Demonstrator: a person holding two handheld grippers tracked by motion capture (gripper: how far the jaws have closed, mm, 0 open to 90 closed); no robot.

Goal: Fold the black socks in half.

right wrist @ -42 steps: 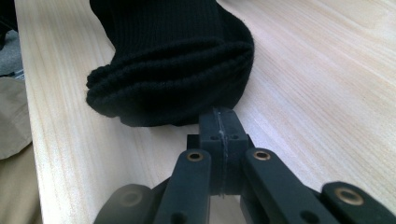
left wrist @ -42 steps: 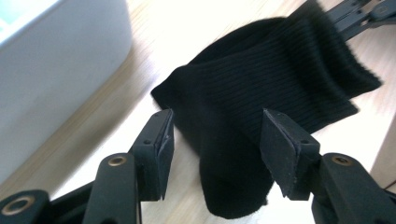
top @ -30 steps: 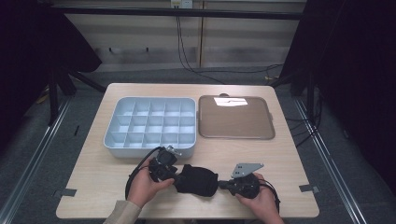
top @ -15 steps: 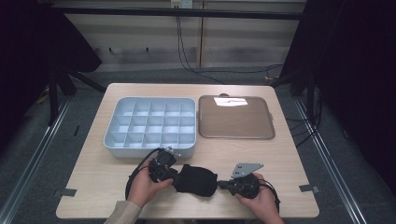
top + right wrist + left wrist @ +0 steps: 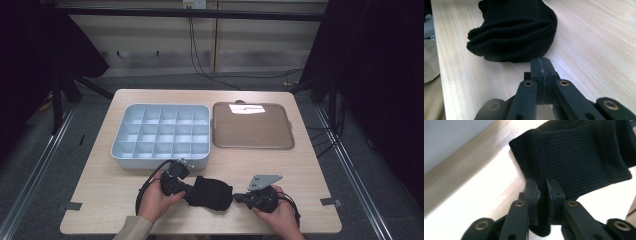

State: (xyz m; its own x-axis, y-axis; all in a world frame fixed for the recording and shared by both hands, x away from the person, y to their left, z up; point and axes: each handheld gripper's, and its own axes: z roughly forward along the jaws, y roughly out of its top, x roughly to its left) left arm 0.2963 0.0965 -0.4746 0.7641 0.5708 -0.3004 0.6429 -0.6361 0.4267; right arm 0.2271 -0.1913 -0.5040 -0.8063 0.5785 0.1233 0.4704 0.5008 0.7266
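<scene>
The black ribbed knitted cloth [image 5: 210, 192], folded into a thick bundle, is lying on the near part of the light wooden table [image 5: 300, 165], between the two hands and just in front of the pale grey plastic tray with many small compartments [image 5: 162, 132]. The left gripper [image 5: 542, 187] is pinching one edge of this cloth; its jaws have just been closing, and in the left gripper view a fold of the fabric is sitting between the two pads. I think it is holding the edge so that the bundle can be lifted or pulled open. The right gripper [image 5: 541, 66] is pressed together on nothing, with its tip resting just beside the other end of the cloth, perhaps to keep it steady. Both hands are lying low on the table and pointing toward each other. The brown flat tray with rounded corners [image 5: 252, 125] is standing empty farther back.
</scene>
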